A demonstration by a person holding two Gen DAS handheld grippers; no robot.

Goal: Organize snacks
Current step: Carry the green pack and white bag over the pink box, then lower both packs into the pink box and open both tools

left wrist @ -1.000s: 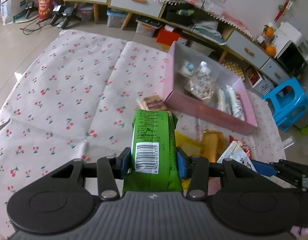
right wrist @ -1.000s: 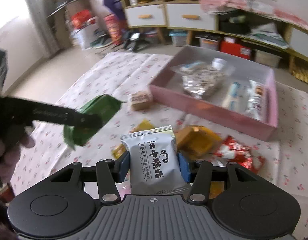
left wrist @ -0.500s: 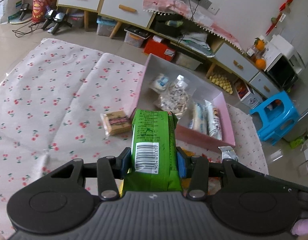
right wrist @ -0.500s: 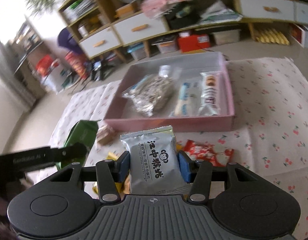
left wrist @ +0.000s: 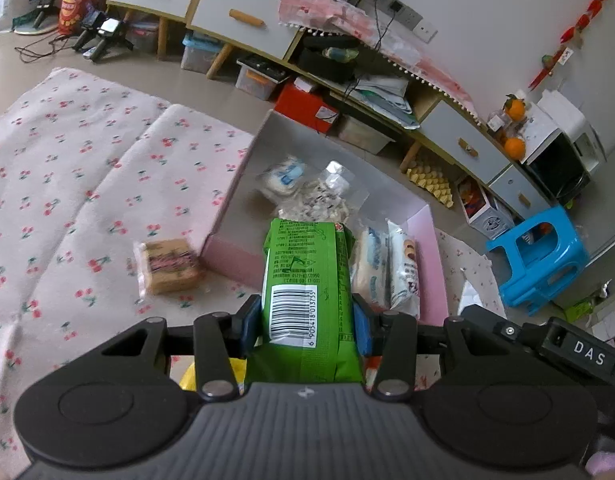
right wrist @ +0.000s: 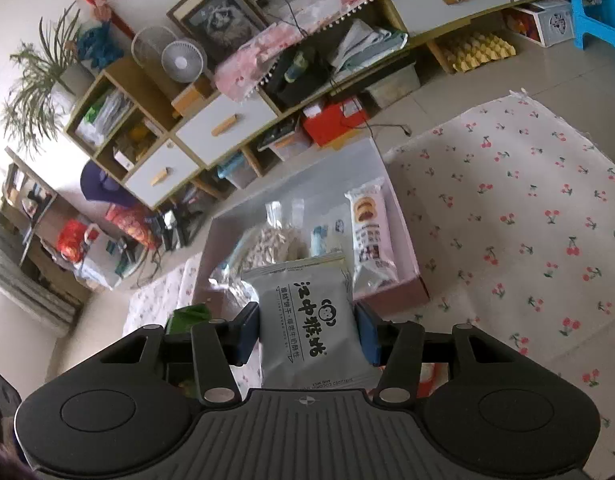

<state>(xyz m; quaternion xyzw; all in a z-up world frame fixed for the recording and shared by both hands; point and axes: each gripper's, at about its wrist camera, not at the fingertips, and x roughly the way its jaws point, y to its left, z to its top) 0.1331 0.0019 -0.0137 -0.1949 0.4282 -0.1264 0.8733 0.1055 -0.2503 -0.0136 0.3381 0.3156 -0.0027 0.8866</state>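
My left gripper [left wrist: 306, 322] is shut on a green snack pack [left wrist: 307, 280] and holds it in the air just before the near wall of the pink box [left wrist: 235, 258]. My right gripper [right wrist: 307, 330] is shut on a grey biscuit pack [right wrist: 307, 320], held above the near edge of the same pink box [right wrist: 407, 240]. The box holds a clear bag of pale snacks [left wrist: 323, 204], a small white-blue pack [left wrist: 285, 174] and two long packs [left wrist: 387, 272]. The green pack's tip [right wrist: 189, 314] shows at the left in the right wrist view.
A brown wrapped biscuit pack [left wrist: 169, 270] lies on the cherry-print cloth [left wrist: 67, 200] left of the box. A low cabinet with drawers [left wrist: 227, 12] and storage bins stands behind. A blue stool [left wrist: 541, 256] is at the right. The right gripper's body [left wrist: 547, 344] crosses the lower right.
Both grippers have moved forward towards the pink box with their packs still held. The loose snacks on the cloth have dropped out of sight beneath the grippers.
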